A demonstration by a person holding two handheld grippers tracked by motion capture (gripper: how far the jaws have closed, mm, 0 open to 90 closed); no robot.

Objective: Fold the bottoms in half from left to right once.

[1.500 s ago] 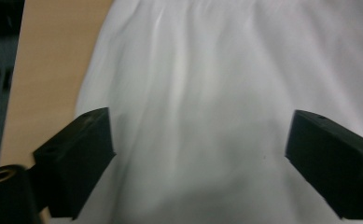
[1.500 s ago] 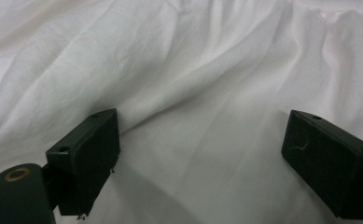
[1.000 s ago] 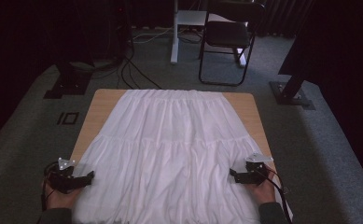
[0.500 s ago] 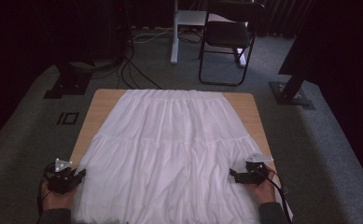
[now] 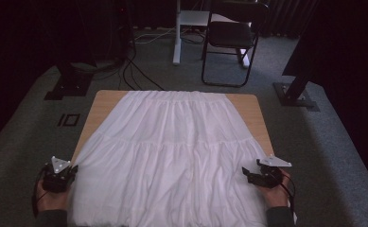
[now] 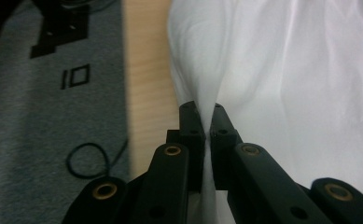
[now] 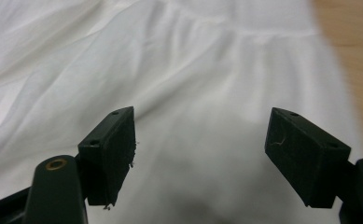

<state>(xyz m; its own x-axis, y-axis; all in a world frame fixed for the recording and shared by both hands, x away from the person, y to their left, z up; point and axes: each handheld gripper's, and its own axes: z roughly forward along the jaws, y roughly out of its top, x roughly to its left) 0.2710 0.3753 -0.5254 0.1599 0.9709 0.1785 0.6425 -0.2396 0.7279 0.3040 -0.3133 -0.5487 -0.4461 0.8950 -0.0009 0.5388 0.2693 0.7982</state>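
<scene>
At the left edge of the high view, the left gripper is seen at the near left side of the white skirt. Its jaws have just been closing, and in the left gripper view they are pressed together on a pinched ridge of the skirt's edge, with the cloth rising out from between the pads. Beside that fold a bare strip of the wooden worktop is visible, and beyond it grey carpet with a loop of black cable.

The skirt is spread flat over most of the worktop, with the gathered waistband at the far side and the wide hem toward the person. It is judged to be light, thin and limp: it will drape and wrinkle rather than hold a shape, and it may slide on the smooth wood if dragged. A hold is best taken at an edge or along a tier seam, where the cloth is doubled; a single layer could slip out of the pads.

At the right, the right gripper is placed at the skirt's near right edge. In the right gripper view its jaws have just begun closing but stand wide apart over the cloth, gripping nothing.

No containers are present; a dark folding chair is seen beyond the worktop.
</scene>
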